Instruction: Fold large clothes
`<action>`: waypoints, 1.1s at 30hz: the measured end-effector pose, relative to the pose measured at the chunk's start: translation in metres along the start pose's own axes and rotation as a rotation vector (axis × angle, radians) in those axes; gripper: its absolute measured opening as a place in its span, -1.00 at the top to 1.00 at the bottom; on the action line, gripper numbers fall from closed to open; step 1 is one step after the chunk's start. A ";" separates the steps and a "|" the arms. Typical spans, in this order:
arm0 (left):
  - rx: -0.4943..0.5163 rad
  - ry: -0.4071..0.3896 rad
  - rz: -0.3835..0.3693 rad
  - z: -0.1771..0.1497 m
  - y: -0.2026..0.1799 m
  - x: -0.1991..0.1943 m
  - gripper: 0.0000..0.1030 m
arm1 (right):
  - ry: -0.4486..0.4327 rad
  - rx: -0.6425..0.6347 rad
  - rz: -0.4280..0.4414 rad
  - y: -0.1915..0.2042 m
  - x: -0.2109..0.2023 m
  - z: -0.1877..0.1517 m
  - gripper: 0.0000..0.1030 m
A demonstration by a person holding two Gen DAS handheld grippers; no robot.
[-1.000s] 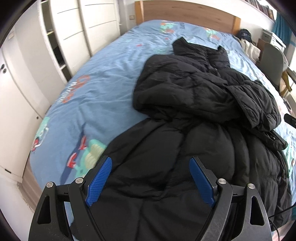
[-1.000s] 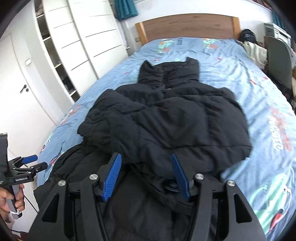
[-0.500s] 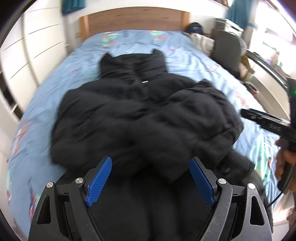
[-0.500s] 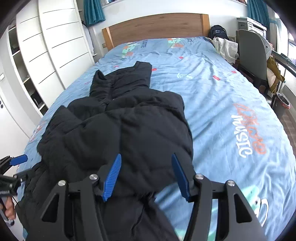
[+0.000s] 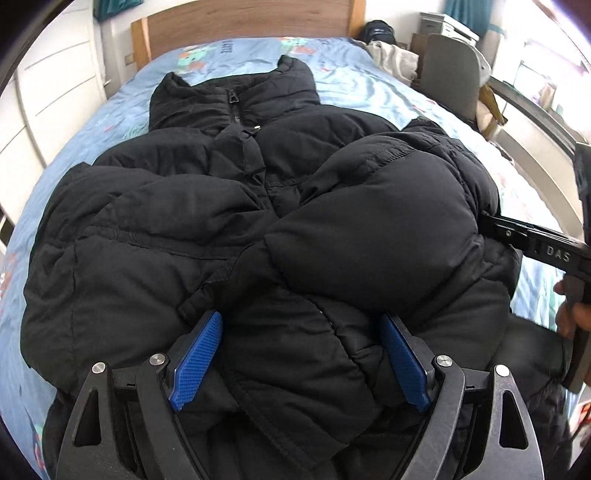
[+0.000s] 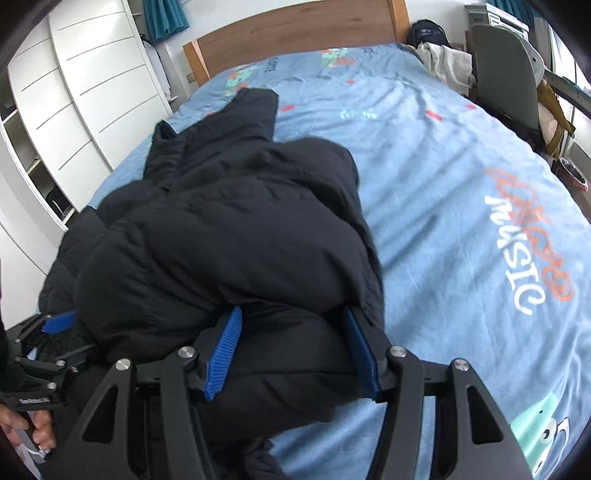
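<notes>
A large black puffer jacket [image 5: 229, 206] lies front up on the blue bed, collar toward the headboard, both sleeves folded across the chest. It also shows in the right wrist view [image 6: 229, 236]. My left gripper [image 5: 299, 354] is open, its blue pads straddling the jacket's bottom hem near the middle. My right gripper [image 6: 291, 350] is open, its pads straddling the hem at the jacket's right side. The right gripper also shows in the left wrist view [image 5: 539, 247], and the left gripper in the right wrist view [image 6: 55, 325].
The blue printed bedsheet [image 6: 461, 206] extends to the right of the jacket. A wooden headboard [image 5: 251, 22] is at the far end. White wardrobes [image 6: 81, 96] stand on the left. A grey chair [image 5: 450, 77] and piled clothes [image 5: 391, 59] are at the far right.
My left gripper swung from the bed's left side to the jacket's middle and came down onto the hem. My right gripper shifted right and lowered onto the hem. Both stayed open.
</notes>
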State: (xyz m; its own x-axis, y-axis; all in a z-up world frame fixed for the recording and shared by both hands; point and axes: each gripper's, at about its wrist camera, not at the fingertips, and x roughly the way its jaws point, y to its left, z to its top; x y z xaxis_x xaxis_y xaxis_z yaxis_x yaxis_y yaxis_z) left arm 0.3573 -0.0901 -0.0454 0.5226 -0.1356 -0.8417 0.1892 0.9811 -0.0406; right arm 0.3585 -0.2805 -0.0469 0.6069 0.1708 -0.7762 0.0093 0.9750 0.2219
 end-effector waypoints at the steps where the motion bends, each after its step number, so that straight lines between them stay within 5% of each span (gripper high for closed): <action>1: 0.001 0.003 -0.003 0.000 0.001 -0.001 -0.65 | 0.003 0.014 -0.005 -0.005 0.000 -0.002 -0.08; 8: -0.035 -0.017 -0.019 0.008 0.010 -0.029 -0.65 | -0.002 -0.005 -0.090 -0.007 -0.022 0.003 -0.08; 16: -0.082 -0.044 0.009 0.033 0.020 -0.021 -0.65 | -0.058 -0.042 -0.018 0.029 -0.028 0.032 -0.08; 24: -0.063 -0.006 0.021 0.016 0.031 0.004 -0.68 | 0.022 0.006 -0.012 0.025 0.012 0.014 -0.08; 33: -0.091 -0.028 0.036 0.005 0.039 -0.038 -0.67 | 0.023 0.051 -0.126 0.019 -0.032 0.003 -0.08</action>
State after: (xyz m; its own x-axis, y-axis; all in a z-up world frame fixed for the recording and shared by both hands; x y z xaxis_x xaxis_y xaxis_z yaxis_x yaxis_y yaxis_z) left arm 0.3489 -0.0478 -0.0128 0.5512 -0.1030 -0.8280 0.0944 0.9937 -0.0607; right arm 0.3419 -0.2676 -0.0157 0.5801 0.0517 -0.8129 0.1247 0.9806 0.1513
